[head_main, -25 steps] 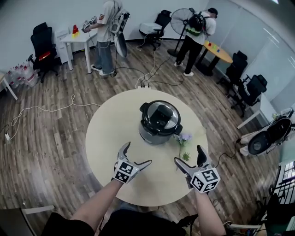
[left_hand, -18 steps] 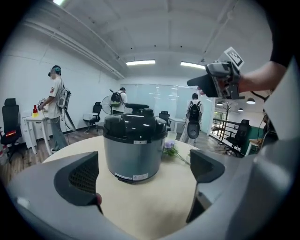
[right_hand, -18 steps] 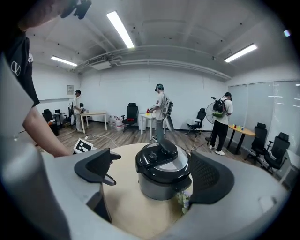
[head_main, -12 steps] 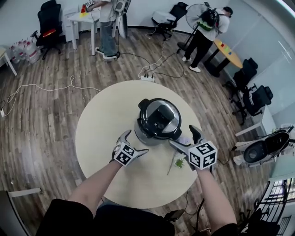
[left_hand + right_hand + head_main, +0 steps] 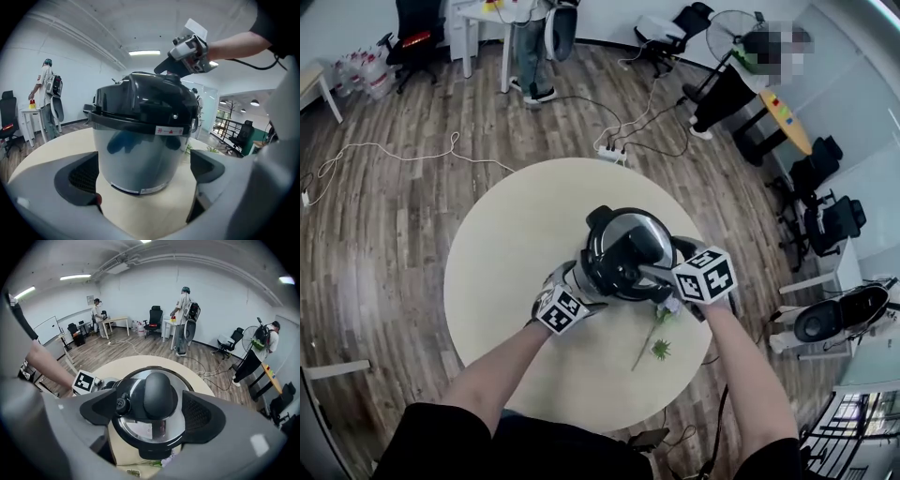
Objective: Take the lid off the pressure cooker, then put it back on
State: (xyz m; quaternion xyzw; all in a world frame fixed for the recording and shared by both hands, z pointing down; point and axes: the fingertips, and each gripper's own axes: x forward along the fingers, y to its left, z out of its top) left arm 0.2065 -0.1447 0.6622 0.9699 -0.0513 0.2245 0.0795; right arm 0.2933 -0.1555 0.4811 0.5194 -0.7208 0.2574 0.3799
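Note:
A silver pressure cooker [image 5: 623,253] with a black lid [image 5: 150,427] stands on the round beige table [image 5: 506,262]. My right gripper [image 5: 661,270] hangs over the lid, pointing steeply down. Its jaws are closing with the lid's black handle [image 5: 159,393] between them, and a gap still shows on each side. My left gripper [image 5: 572,292] is low at the cooker's near left side. In the left gripper view its open jaws flank the steel body [image 5: 140,150] without gripping it. The lid sits on the pot.
An artificial flower sprig [image 5: 659,336] lies on the table just in front of the cooker, under my right forearm. A power strip and cables [image 5: 611,150] lie on the wood floor beyond the table. People, desks and office chairs stand farther back.
Both grippers have moved forward from the table's near edge to the cooker. The right one swung over the lid and tipped down, its jaws narrower. The left one dropped beside the body.

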